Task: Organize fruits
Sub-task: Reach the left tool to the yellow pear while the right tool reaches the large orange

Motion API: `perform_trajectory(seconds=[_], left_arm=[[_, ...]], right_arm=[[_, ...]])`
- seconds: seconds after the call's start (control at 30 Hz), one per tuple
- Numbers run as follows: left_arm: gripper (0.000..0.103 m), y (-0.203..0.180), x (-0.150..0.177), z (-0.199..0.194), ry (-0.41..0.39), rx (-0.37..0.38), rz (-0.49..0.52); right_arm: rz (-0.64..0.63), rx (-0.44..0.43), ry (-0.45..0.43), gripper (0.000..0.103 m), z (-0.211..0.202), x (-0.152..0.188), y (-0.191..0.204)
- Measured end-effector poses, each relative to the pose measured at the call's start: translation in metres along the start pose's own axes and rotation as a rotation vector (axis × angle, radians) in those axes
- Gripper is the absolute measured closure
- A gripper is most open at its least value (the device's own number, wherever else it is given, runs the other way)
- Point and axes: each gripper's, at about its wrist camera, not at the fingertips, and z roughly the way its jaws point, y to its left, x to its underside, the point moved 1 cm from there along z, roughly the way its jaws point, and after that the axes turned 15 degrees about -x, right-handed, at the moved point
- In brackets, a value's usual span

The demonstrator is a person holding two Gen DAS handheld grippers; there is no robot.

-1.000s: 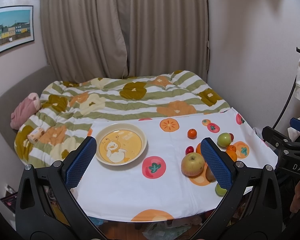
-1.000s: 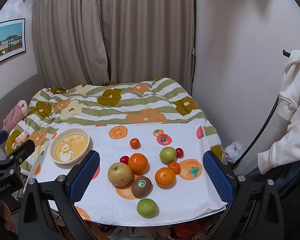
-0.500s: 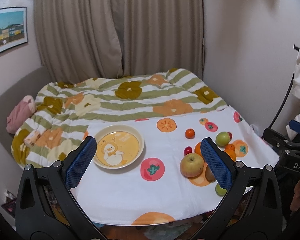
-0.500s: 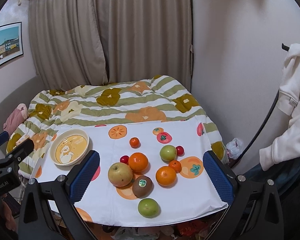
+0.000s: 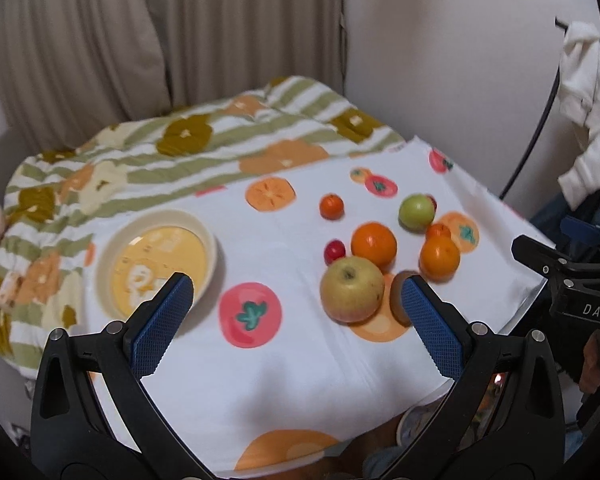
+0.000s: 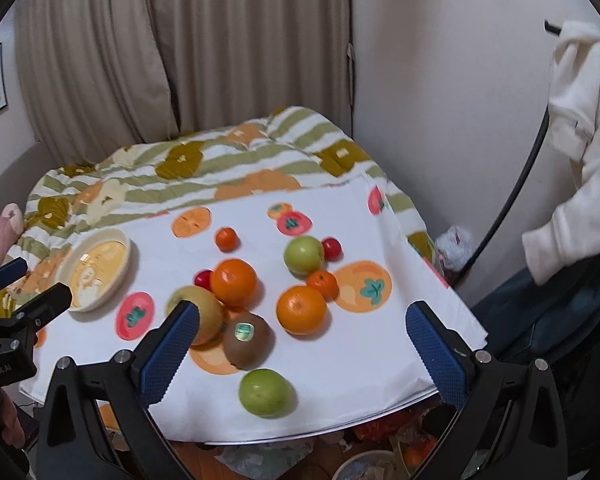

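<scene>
— So, what does the left wrist view show?
— The left gripper (image 5: 296, 296) spread wide, empty, above the desk (image 5: 284, 380); a bowl (image 5: 210, 240) left, a yellow apple (image 5: 352, 290) right.
— And the right wrist view?
— The right gripper (image 6: 302, 326), wide and empty, over a kiwi (image 6: 248, 340), oranges (image 6: 302, 309) and a green apple (image 6: 265, 392).

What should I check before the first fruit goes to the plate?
1. Left gripper open, holding nothing: ok.
2. Right gripper open, holding nothing: ok.
3. Plate free of fruit, bare cloth around it: ok.
4. Apple reachable for a clean grasp: not ok, kiwi and large orange crowd it.
5. Green fruit safely away from the table's front edge: not ok, it lies nearest that edge.
6. Fruits steady on the tablecloth: cannot tell, frames are blurred.
</scene>
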Motion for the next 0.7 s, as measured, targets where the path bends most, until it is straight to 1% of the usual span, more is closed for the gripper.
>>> perform_trajectory(seconds=[0.23, 0.37, 0.47, 0.57, 0.7], left_arm=[[0.000, -0.029, 0.008, 0.049, 0.104, 0.016, 0.015], [0.000, -0.047, 0.013, 0.071, 0.151, 0.017, 0.021], [0.000, -0.058, 0.015, 0.086, 0.177, 0.020, 0.013], [0.000, -0.064, 0.017, 0.096, 0.199, 0.017, 0.000], [0.000, -0.072, 0.018, 0.110, 0.224, 0.013, -0.005]], right_arm=[[0.039, -0.045, 0.058, 0.000, 0.044, 0.007, -0.035], [0.049, -0.047, 0.106, 0.000, 0.068, 0.006, -0.046], [0.086, -0.084, 0.135, 0.000, 0.083, 0.007, -0.056], [0.156, -0.134, 0.167, 0.000, 0.097, 0.010, -0.067], [0.180, -0.158, 0.214, 0.007, 0.113, 0.012, -0.072]])
